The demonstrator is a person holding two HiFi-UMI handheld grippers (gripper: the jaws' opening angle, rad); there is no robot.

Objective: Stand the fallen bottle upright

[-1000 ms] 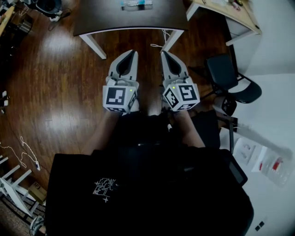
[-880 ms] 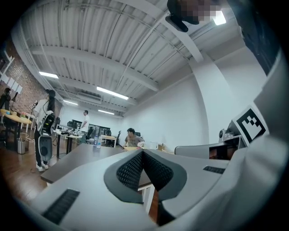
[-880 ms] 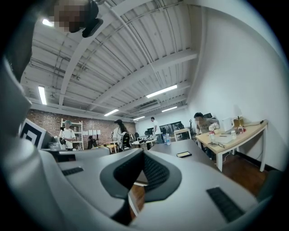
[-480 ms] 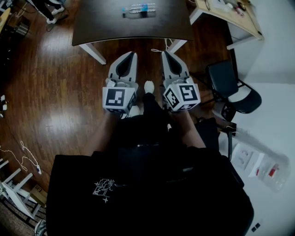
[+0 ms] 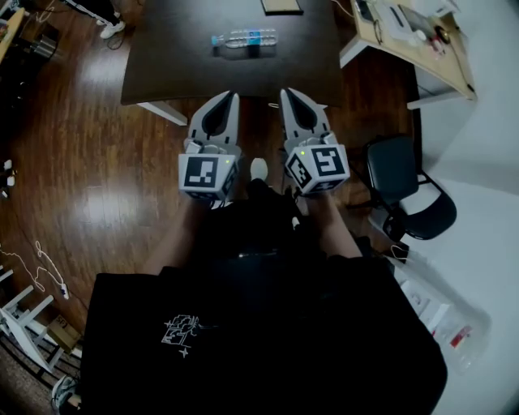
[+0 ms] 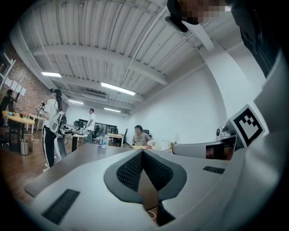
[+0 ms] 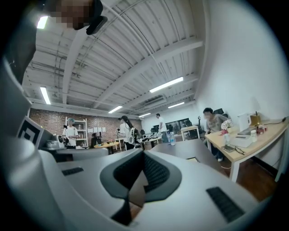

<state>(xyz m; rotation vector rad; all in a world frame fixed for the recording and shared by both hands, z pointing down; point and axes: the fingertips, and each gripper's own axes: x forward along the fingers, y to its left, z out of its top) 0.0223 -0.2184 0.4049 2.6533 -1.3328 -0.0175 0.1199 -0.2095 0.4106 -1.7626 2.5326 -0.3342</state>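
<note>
Seeing both tools closed: your left gripper (image 5: 233,96) and right gripper (image 5: 285,91) each have their jaws together at the tips, with nothing between them. They sit side by side in front of you. In the head view their tips line up with the near table edge, well apart from the bottle.

Bottle (image 5: 243,38): clear plastic, blue label band, blue cap at its left end. It lies on its side on the table (image 5: 170,65), long axis across your view, about mid-width of the top. Can't tell how full it is.

Table: dark brown, smooth top, white legs (image 5: 160,111). A dark flat rectangle (image 5: 281,6) lies past the bottle at the far edge.

Room: glossy reddish wood plank floor (image 5: 89,186) with glare patches. Black padded chair (image 5: 403,174) is on your right, and beyond it a pale wood desk (image 5: 430,49) with small clutter. The gripper views show a white ribbed ceiling (image 6: 113,40) with strip lights, a brick wall (image 7: 92,119) and a seated person (image 7: 214,122) at a desk.
</note>
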